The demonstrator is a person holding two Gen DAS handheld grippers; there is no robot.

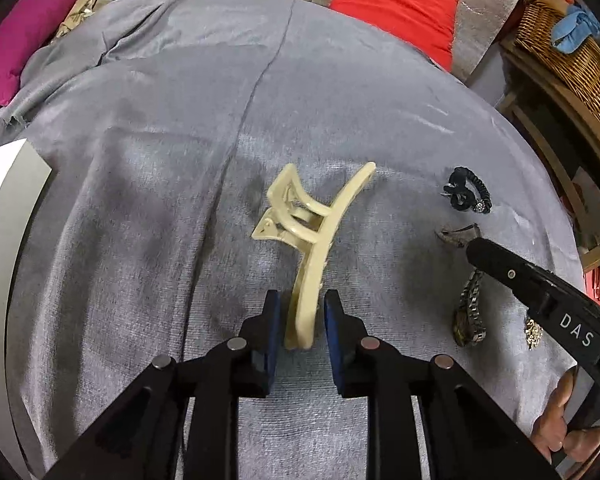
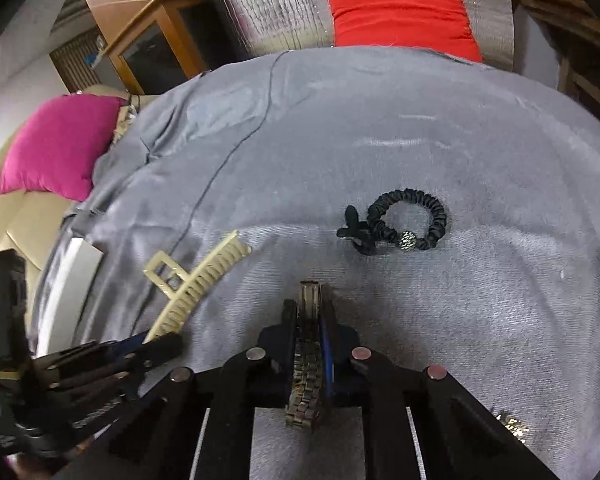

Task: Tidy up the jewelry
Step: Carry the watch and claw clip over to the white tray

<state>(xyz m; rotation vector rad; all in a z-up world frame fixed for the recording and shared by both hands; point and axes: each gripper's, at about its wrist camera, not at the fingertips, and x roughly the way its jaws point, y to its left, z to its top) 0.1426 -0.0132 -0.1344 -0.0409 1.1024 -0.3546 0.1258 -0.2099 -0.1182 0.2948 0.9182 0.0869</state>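
Your left gripper (image 1: 302, 312) is straddling the near end of the cream claw hair clip (image 1: 312, 240), with a slim gap showing on either side of it, so you are not squeezing it; the clip is lying on the grey cloth (image 1: 148, 184) covering the table, toothed edge toward the right-wrist camera. Your right gripper (image 2: 309, 320) is pinching the metal link watch band (image 2: 306, 380), fingers pressed in close on both sides of it, the clasp end poking out past the tips and the rest of the band trailing back toward the camera. The black scrunchie hair tie (image 2: 404, 222) with a small bead is sitting on the cloth beyond the right gripper, well apart from it. A small gold ornament (image 1: 534, 334) is lying near the watch on the right. A white box edge (image 1: 8, 216) is showing at far left. Red cushion (image 2: 400, 12) and magenta cushion (image 2: 56, 144) are sitting behind the table.
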